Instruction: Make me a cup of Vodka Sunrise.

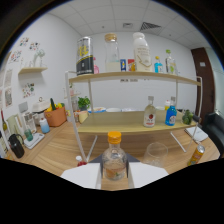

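Gripper [114, 175] with pale fingers pinching a small clear bottle with an orange-yellow cap [114, 159], pressed on both sides and held upright just above the wooden counter [55, 152]. Just right of it, an empty clear stemless glass [156, 152], nothing poured as far as visible. Further right, a small orange can [196, 155]. Far behind, a white-framed wooden two-tier shelf [130, 76] carrying a clear red-labelled bottle [149, 113] and a blue bottle [171, 114] on the lower tier, taller containers above. Judged barely begun: first ingredient in hand, pouring, other liquids and mixing all left.
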`<state>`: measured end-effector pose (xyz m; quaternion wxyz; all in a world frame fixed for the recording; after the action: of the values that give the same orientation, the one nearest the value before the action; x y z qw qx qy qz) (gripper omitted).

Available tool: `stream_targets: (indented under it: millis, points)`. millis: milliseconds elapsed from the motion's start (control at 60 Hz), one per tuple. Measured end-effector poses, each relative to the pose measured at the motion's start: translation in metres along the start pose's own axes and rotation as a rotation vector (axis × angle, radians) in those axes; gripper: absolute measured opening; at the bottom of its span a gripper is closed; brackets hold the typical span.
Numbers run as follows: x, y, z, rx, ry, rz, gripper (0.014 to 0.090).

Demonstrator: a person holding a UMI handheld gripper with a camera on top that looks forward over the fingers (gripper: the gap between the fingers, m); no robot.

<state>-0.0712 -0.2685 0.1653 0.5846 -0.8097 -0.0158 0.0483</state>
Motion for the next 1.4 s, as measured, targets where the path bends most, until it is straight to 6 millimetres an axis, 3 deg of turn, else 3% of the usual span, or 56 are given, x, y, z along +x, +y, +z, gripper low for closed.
stream_targets:
  millis: [267,483,683,1100,1200,1233,1250,1267,1350,1400]
  points:
    - [0.003,0.047,0.07,-0.079,0.044,0.013,0.0349]
    - [0.007,0.094,0.103,-0.198,0.079,0.004,0.0349]
    - [0.007,0.119,0.113,-0.276,0.093,0.016,0.0351]
    - [0.001,0.122,0.108,-0.272,0.045,-0.016,0.0376]
    - [0.0,0.124,0.101,-0.288,0.032,-0.042,0.0514]
    - [0.0,0.121,0.098,-0.283,0.027,-0.055,0.0612]
    - [0.0,0.119,0.096,-0.279,0.024,-0.06,0.0709]
    - [-0.002,0.117,0.094,-0.275,0.017,-0.064,0.0696]
    - [-0.008,0.101,0.078,-0.255,-0.015,-0.067,0.0844]
    - [-0.01,0.087,0.065,-0.232,-0.024,-0.066,0.0867]
